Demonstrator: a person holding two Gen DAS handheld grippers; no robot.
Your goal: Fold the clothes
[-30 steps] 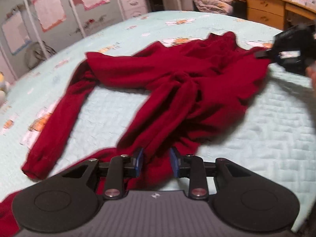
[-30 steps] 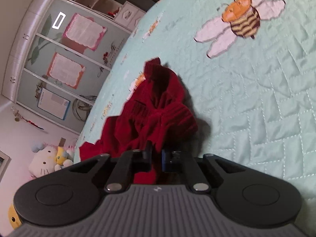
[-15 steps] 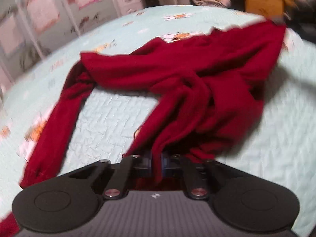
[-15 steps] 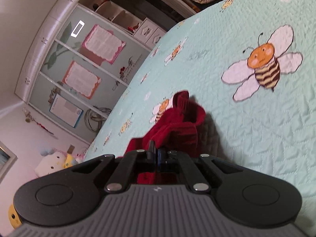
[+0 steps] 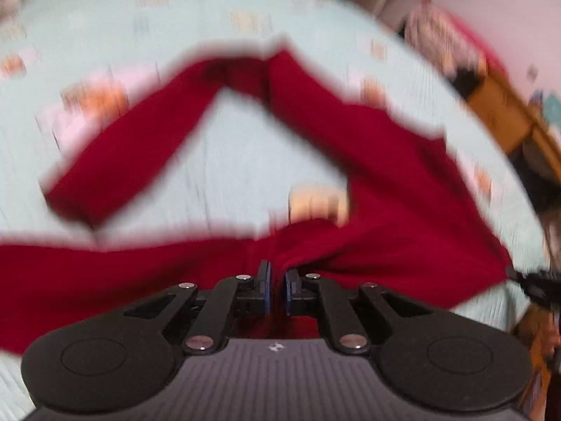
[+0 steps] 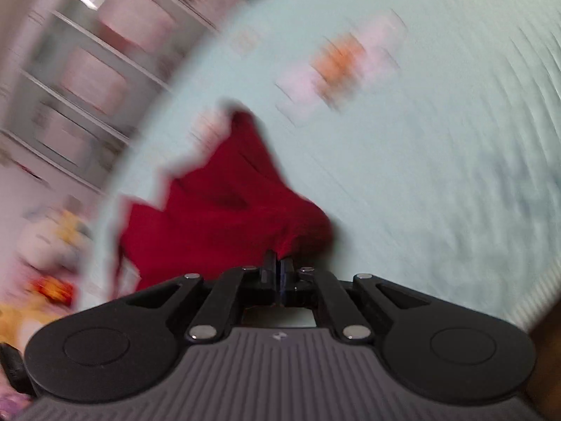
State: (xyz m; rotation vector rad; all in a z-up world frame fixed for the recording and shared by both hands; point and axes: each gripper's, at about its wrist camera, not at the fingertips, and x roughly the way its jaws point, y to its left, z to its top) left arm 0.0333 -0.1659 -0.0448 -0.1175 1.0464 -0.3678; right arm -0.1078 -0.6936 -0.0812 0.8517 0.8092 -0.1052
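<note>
Two tools, left tool (image 5: 277,282) and right tool (image 6: 278,266), each clamped on red garment (image 5: 403,189) edge, bedspread (image 6: 438,175) around.

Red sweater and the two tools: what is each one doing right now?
Red sweater: pinched at two spots, partly pulled up, one sleeve lying flat on the quilt.
Left tool: shut on the red sweater; it has just been closing.
Right tool: shut on the red sweater.
Quilt: spread flat on the bed under the sweater.

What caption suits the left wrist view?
Left gripper shut on red garment spread over a mint quilt.
</note>
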